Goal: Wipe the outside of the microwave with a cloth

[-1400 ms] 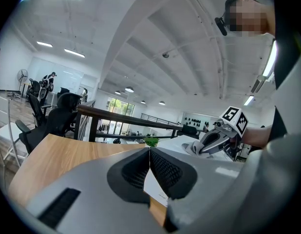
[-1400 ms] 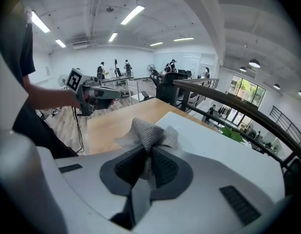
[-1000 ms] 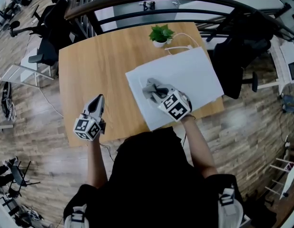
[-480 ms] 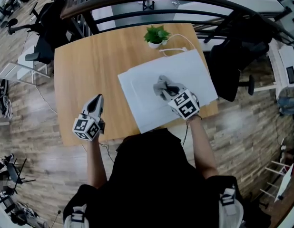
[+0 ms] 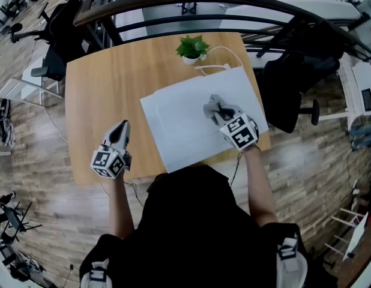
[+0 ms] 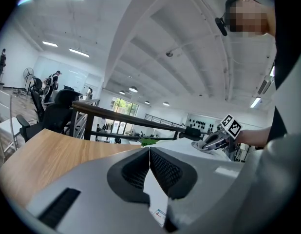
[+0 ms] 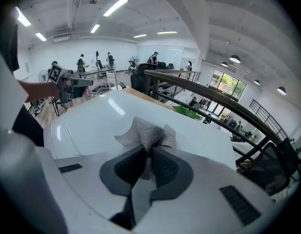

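The white microwave point(image 5: 185, 122) stands on the wooden table point(image 5: 107, 83), its flat top facing up. My right gripper point(image 5: 220, 111) is shut on a grey cloth point(image 5: 217, 105) that lies on the right part of that top. The right gripper view shows the cloth point(image 7: 146, 133) bunched and pinched between the jaws, pressed on the white top point(image 7: 102, 116). My left gripper point(image 5: 121, 129) hangs over the table's near left part, apart from the microwave, jaws closed together with nothing in them. From the left gripper view I see the right gripper point(image 6: 214, 141) far off on the microwave.
A small potted plant point(image 5: 193, 46) stands at the table's far edge, with a white cable point(image 5: 224, 56) running beside it to the microwave. A dark railing point(image 5: 203, 2) curves behind the table. Office chairs stand at the left point(image 5: 56, 47) and right point(image 5: 287, 89).
My right gripper has slid the cloth across the microwave's top, from its middle to the right and farther from me. The left gripper has stayed put.
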Available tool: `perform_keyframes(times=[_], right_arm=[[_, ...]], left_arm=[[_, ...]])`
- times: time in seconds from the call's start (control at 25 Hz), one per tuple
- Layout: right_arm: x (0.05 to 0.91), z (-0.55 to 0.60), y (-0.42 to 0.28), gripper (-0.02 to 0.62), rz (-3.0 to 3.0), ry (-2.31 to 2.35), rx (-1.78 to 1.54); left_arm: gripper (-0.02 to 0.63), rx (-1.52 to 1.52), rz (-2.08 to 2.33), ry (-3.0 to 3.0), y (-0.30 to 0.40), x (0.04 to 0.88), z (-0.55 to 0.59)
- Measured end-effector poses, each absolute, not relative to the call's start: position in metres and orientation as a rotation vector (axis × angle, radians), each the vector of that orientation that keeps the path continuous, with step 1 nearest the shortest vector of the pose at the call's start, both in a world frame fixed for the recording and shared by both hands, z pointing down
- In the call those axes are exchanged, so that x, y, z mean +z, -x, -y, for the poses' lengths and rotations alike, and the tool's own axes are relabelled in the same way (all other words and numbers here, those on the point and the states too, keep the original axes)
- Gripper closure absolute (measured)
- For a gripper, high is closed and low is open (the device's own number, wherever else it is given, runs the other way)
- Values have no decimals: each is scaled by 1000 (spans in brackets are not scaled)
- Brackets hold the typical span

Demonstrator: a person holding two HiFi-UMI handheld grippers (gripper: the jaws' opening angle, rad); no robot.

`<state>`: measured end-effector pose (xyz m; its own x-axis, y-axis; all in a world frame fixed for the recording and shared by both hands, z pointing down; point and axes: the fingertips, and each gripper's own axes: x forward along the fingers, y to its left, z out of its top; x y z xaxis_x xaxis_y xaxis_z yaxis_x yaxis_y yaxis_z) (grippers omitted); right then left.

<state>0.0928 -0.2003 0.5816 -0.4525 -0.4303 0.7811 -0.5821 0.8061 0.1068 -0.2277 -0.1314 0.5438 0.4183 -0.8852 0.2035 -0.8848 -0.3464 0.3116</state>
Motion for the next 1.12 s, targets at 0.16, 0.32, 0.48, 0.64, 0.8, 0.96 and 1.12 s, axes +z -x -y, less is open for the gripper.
perform_keyframes(times=[0.16,0.32,0.48,0.64,0.8,0.96,1.12], right_arm=[[581,212,-115,568,2107,-763,229],[580,224,-138,568,2097,-790,237],[579,237,-162,568,2092,-828,250],[578,249,-181,568,2087,-856,263],[578,259,-193,568,2087,-868,266],[579,270,-203,568,2110,-890,258],[578,280,-213,567,2114,-906,258]], left_arm=[[603,-1,1523,-2305,217,542,138],[603,-1,1528,-2299,206,542,143],[603,7,1538,-2287,198,544,146],[603,16,1539,-2280,189,548,147],[603,21,1543,-2279,180,547,150],[603,27,1546,-2277,172,545,152],[603,34,1555,-2271,167,542,151]])
